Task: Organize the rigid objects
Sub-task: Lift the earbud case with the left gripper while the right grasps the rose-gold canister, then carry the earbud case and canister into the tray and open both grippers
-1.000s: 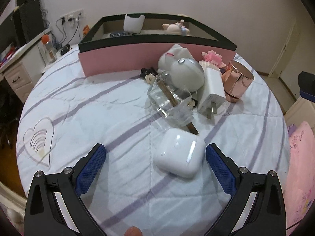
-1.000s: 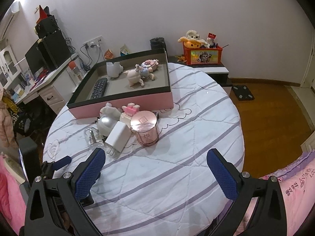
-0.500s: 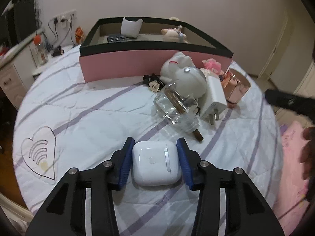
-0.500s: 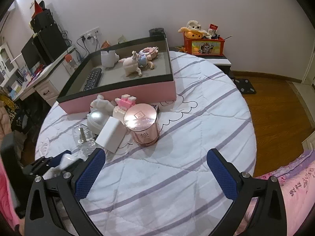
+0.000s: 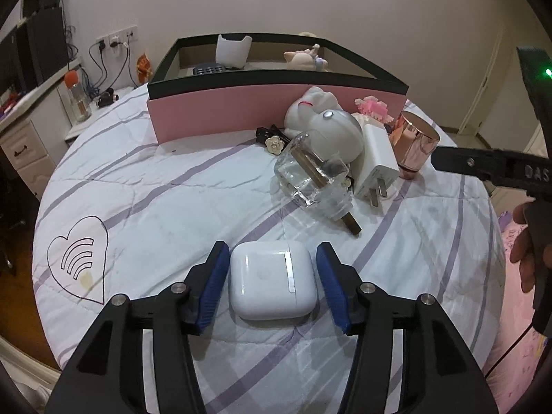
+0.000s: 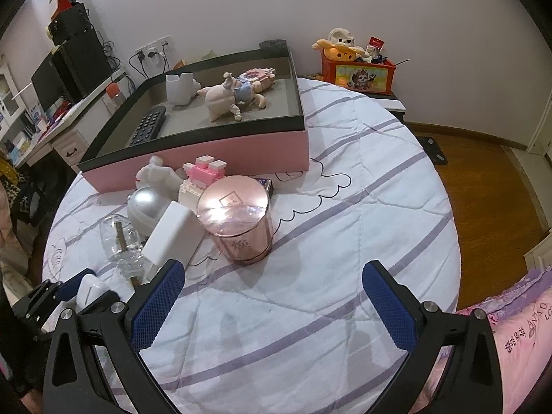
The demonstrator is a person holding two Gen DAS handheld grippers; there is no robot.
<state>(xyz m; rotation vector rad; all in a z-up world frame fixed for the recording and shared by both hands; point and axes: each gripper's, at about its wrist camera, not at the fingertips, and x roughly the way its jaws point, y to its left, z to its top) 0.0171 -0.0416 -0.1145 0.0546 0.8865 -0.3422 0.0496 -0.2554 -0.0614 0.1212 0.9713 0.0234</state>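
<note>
A white earbud case (image 5: 272, 284) lies on the striped quilt between the blue pads of my left gripper (image 5: 272, 255). Its jaws are opening, and a thin gap shows on each side of the case. Behind it sit a glass bottle (image 5: 310, 179), a white charger (image 5: 377, 162), a rose-gold jar (image 5: 415, 145) and a white dome (image 5: 338, 134). My right gripper (image 6: 274, 269) hangs wide open over bare quilt, just in front of the jar (image 6: 238, 220). The pink box (image 6: 207, 151) beyond holds a remote (image 6: 146, 129), a white cup (image 6: 179, 88) and a pig toy (image 6: 231, 98).
A pink block toy (image 6: 207, 172), a white cat figurine (image 5: 307, 107) and a flower hair clip (image 5: 272, 141) crowd the box's front wall. A desk stands at the left, a toy crate (image 6: 357, 72) at the back right. Wood floor lies past the bed's right edge.
My left jaws came in from wide open to hug the earbud case, which turned square, then eased apart a little. My right gripper sank closer to the jar.
</note>
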